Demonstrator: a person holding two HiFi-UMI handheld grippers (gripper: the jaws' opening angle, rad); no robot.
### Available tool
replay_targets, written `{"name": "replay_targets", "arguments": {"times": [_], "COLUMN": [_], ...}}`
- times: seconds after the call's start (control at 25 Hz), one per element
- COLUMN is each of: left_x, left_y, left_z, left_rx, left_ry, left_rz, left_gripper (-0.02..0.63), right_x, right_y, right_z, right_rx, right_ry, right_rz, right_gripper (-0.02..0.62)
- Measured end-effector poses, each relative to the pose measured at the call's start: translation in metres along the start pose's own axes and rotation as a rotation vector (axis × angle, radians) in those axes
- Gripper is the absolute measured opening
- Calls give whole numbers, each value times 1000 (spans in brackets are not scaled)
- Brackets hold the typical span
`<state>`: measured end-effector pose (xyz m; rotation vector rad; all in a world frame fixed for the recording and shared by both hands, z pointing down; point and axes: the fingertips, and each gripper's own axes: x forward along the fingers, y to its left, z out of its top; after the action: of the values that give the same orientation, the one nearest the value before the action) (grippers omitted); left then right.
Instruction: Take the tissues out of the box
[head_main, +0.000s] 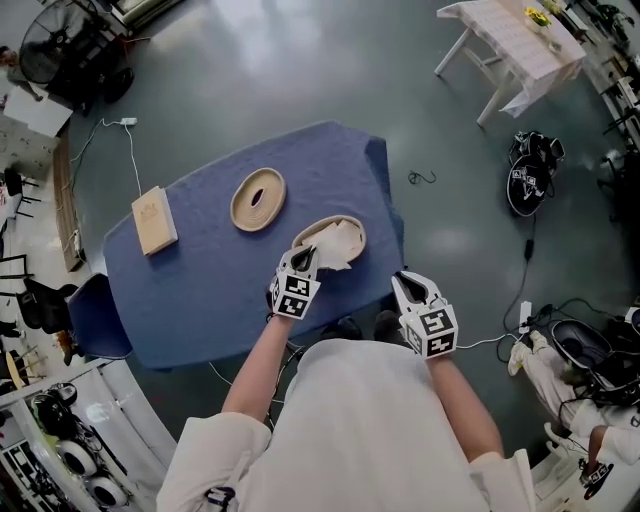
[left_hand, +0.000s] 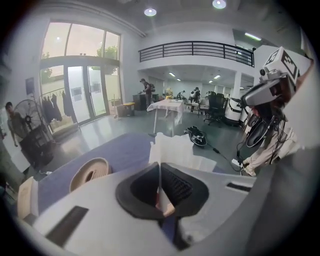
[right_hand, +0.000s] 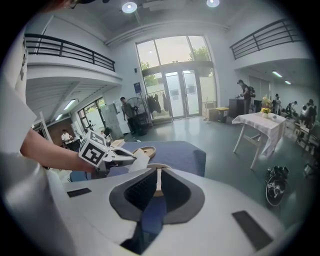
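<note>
**A:** Where does everything sit?

**B:** The blue table (head_main: 200, 290) fills the middle of my head view. The oval box (head_main: 356, 228) stands toward the table's 4 o'clock side with its top open. Its slotted lid (head_main: 258, 199) lies apart at the box's 10 o'clock, and a wooden block (head_main: 154, 220) lies farther out at 9.

**A:** And the tissue?

**B:** The tissue (head_main: 338, 246) is bunched in the box mouth. One edge runs up into my left gripper (head_main: 303, 262) at the box's 8 o'clock rim. Those jaws are pressed together, pinching a thin white sheet.

**A:** What about your other side?

**B:** My right gripper (head_main: 408, 284) hangs off the table edge at the box's 4 o'clock. Its jaws are together with nothing between them.

**A:** So which step is this?

**B:** I'd say the pull. I have the grip, but most of the tissue lies in the box. Next I should lift steadily up and away until the sheet clears the rim. The box looks light and may rise with it, so my right gripper may have to steady the rim.
</note>
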<state>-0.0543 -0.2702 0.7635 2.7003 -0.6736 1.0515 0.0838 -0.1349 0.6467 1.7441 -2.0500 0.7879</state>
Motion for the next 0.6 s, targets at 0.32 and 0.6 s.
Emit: {"name": "replay_targets", "arguments": {"times": [0.32, 0.6], "left_x": [-30, -57], "left_y": [8, 3], "left_z": [15, 54], "left_rx": [-49, -94], "left_ry": [-98, -194], "left_rz": [42, 85], "left_gripper": [12, 12], "right_x": [-4, -6], "right_y": [9, -11], "right_z": [5, 18], "right_rx": [-23, -59], "right_ry": [-27, -57], "right_rz": [5, 31], "right_gripper": [48, 48]}}
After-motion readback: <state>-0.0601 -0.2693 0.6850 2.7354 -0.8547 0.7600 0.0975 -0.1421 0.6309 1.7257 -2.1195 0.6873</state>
